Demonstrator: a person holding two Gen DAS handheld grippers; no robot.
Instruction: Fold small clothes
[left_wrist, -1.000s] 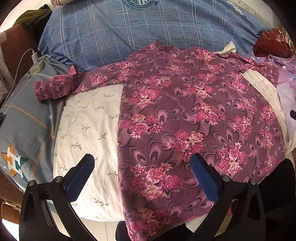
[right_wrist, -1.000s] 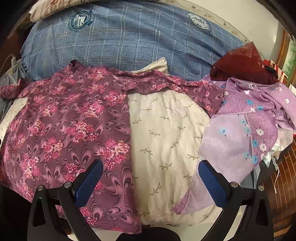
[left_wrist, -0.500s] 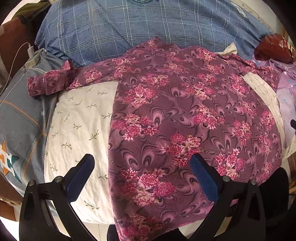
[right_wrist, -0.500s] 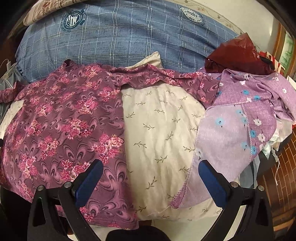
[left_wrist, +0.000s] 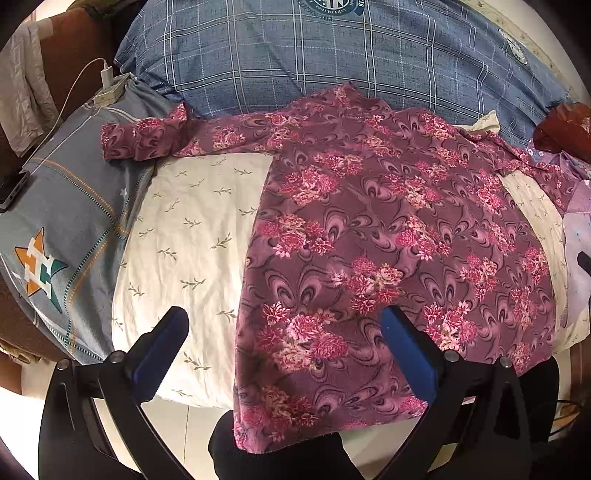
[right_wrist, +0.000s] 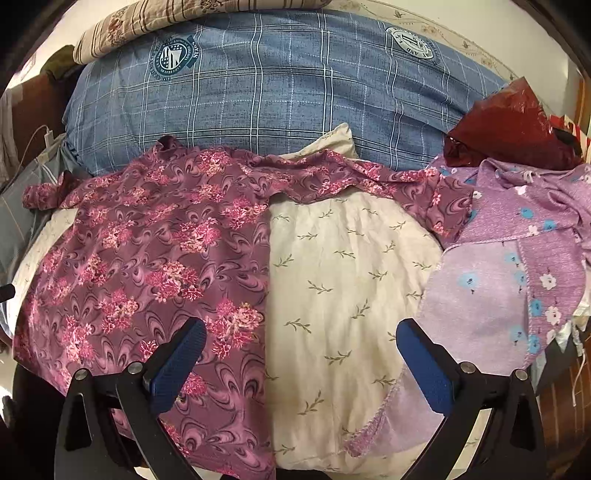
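A maroon floral shirt (left_wrist: 369, 229) lies spread flat on a cream leaf-print pillow (left_wrist: 192, 240), both sleeves out to the sides. It also shows in the right wrist view (right_wrist: 147, 258). My left gripper (left_wrist: 284, 343) is open and empty, hovering over the shirt's lower hem. My right gripper (right_wrist: 301, 358) is open and empty, above the pillow (right_wrist: 343, 277) beside the shirt's right edge. A lilac flowered garment (right_wrist: 517, 266) lies crumpled at the right.
A blue plaid pillow (right_wrist: 277, 85) lies behind the shirt. A grey pillow with a star logo (left_wrist: 62, 221) is at the left, with a charger and cable (left_wrist: 107, 88) on it. A dark red bag (right_wrist: 509, 125) sits at the back right.
Both grippers have shifted a little over the bed; the shirt now sits slightly further right in the left wrist view. Both stay open, and the clothes have not moved.
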